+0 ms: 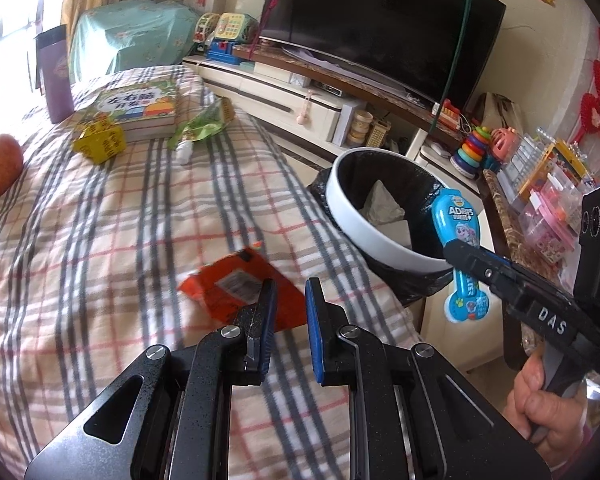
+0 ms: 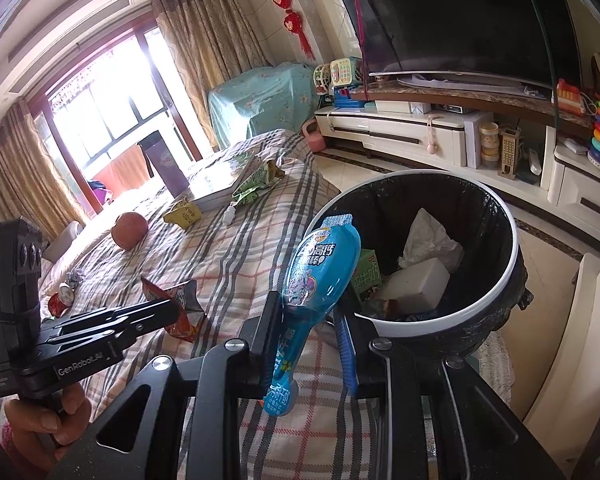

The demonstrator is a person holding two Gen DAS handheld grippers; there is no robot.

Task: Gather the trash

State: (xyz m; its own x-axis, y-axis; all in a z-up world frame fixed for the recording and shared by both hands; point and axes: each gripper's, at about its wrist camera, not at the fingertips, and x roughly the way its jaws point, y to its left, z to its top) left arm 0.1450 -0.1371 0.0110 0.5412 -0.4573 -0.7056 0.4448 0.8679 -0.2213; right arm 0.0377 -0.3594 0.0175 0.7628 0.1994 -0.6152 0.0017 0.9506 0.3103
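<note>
My right gripper (image 2: 306, 308) is shut on a blue snack pouch (image 2: 324, 256) and holds it upright at the near rim of the black-lined trash bin (image 2: 412, 326). The bin stands beside the bed and has paper and a carton inside. From the left wrist view, that right gripper (image 1: 452, 250) holds the pouch (image 1: 454, 216) over the bin's rim (image 1: 352, 224). My left gripper (image 1: 290, 286) hovers just short of an orange snack wrapper (image 1: 236, 284) on the plaid blanket. Its pads are nearly together with nothing between them. In the right wrist view the left gripper (image 2: 174, 306) points at that wrapper (image 2: 180, 304).
Farther up the bed lie a green wrapper (image 1: 204, 124), a yellow box (image 1: 100, 142), a small white bottle (image 1: 184, 152), a stack of books (image 1: 140, 108) and an orange ball (image 1: 0, 164). A red can (image 2: 60, 300) lies near the left hand. A TV cabinet with toys runs behind the bin.
</note>
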